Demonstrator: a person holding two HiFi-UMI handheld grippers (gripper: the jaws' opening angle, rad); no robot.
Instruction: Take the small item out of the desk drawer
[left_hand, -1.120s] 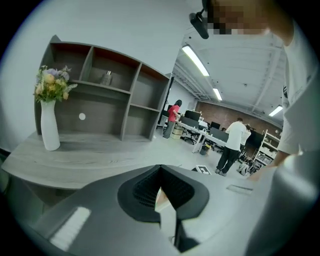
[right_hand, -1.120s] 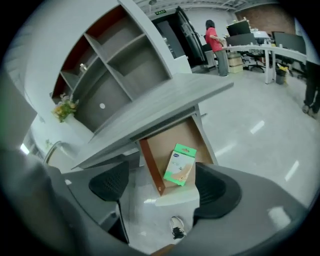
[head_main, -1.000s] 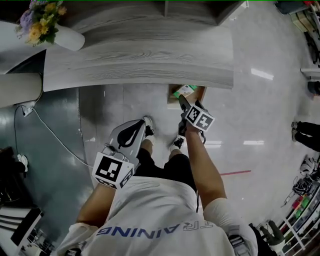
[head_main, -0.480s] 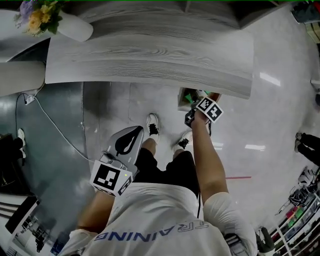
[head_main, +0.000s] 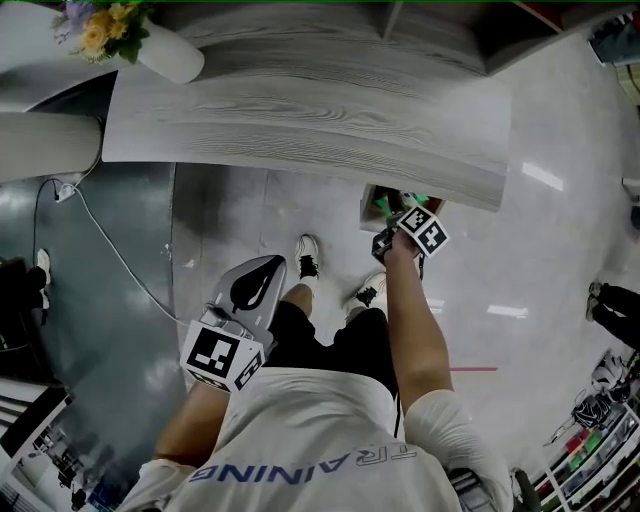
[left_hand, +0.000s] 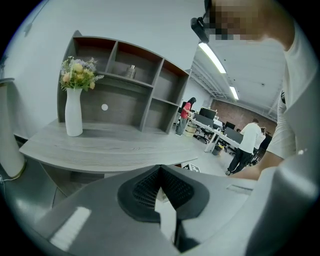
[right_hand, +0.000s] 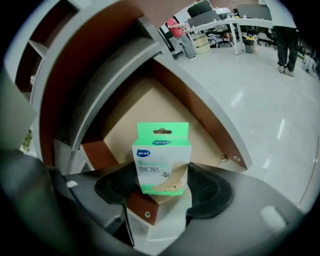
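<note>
While the left gripper (left_hand: 160, 172) hangs near the person's left leg, jaws pressed together on nothing, the right gripper (right_hand: 162, 187) is plainly the nearer one, reaching down into the open drawer (right_hand: 197, 112) under the right end of the desk (head_main: 300, 110). Its jaws have just been closing. The green bandage box (right_hand: 161, 155) stands squarely between them, its long axis running away from the fingers, tab end far. The pads look pressed against its lower sides.
</note>
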